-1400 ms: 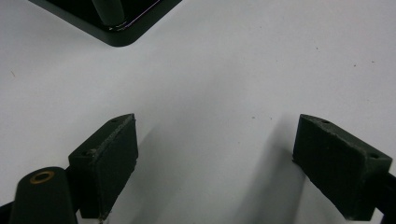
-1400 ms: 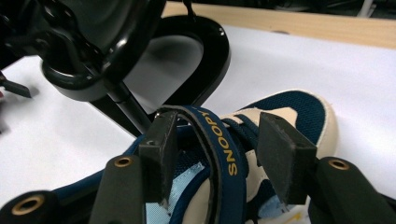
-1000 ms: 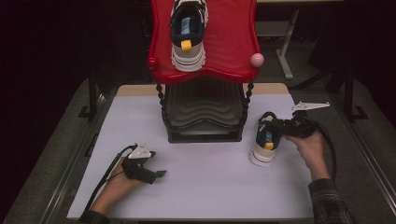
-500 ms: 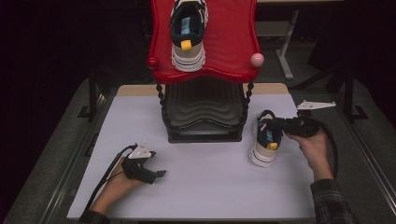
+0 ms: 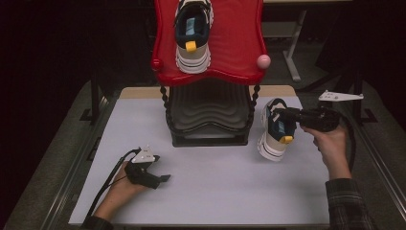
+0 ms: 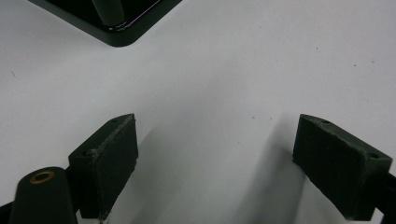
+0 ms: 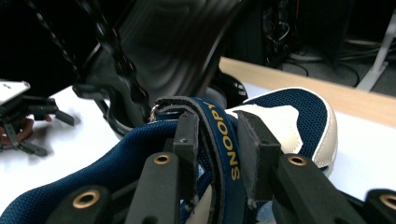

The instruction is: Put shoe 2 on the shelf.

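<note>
between the right tongs (image 7: 217, 140), narrowly clamped, sits the sneaker's tongue strap (image 7: 219, 135); left tongs (image 6: 210, 163) wide.

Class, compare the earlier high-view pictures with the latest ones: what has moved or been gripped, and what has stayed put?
The right tongs, shut on the sneaker by its strap, have just tightened and lifted it, tilting, off the table. The left tongs stayed open and in place. The other sneaker still sits on the red shelf.
</note>
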Available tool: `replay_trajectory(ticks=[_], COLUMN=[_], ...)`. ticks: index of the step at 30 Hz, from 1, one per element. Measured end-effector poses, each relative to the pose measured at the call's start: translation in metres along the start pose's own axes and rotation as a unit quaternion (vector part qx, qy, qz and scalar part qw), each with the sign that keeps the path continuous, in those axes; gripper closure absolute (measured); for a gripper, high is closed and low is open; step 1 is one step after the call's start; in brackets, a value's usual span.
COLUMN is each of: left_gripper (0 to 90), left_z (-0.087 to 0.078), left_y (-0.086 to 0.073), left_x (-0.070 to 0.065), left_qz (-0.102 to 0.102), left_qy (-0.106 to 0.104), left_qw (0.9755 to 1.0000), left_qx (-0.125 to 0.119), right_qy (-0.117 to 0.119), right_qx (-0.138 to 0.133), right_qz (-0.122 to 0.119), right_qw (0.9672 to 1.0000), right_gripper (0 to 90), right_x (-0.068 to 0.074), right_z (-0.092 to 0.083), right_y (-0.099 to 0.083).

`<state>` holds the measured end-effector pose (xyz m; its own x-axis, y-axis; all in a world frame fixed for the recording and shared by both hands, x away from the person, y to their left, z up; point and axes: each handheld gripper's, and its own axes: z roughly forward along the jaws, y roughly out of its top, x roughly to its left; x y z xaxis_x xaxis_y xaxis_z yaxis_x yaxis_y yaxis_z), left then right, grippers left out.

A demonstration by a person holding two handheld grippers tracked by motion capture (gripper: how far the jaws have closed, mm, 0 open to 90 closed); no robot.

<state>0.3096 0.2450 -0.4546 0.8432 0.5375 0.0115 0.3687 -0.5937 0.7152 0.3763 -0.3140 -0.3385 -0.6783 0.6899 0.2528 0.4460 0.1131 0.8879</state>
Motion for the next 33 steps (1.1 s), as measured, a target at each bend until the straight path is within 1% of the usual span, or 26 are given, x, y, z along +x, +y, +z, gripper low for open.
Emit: replay_trajectory(ticks=[9,17,21,25,28,33], left_gripper=[13.2,13.2,13.2,13.2,13.2,13.2], left_z=[0.000,0.000,0.000,0.000,0.000,0.000], left_y=[0.000,0.000,0.000,0.000,0.000,0.000], left_x=[0.000,0.000,0.000,0.000,0.000,0.000], left_qz=[-0.001,-0.001,-0.001,0.000,0.000,0.000], left_qy=[0.000,0.000,0.000,0.000,-0.001,-0.001], left_qw=[1.0000,1.0000,1.0000,1.0000,1.0000,1.0000], left_qx=[-0.001,0.000,0.001,0.001,0.003,0.002], right_qy=[-0.006,-0.007,-0.005,-0.012,-0.017,-0.015], right_qx=[-0.028,-0.062,-0.080,-0.091,-0.102,-0.119], right_qz=[-0.011,-0.030,-0.040,-0.061,-0.079,-0.096], right_qw=[0.9995,0.9976,0.9960,0.9939,0.9916,0.9882], right_gripper=[69.8,70.0,70.1,70.3,70.3,70.4], right_x=[0.011,0.020,0.027,0.039,0.049,0.062], right_z=[-0.023,-0.043,-0.053,-0.063,-0.071,-0.080], right_y=[0.044,0.084,0.107,0.132,0.152,0.178])
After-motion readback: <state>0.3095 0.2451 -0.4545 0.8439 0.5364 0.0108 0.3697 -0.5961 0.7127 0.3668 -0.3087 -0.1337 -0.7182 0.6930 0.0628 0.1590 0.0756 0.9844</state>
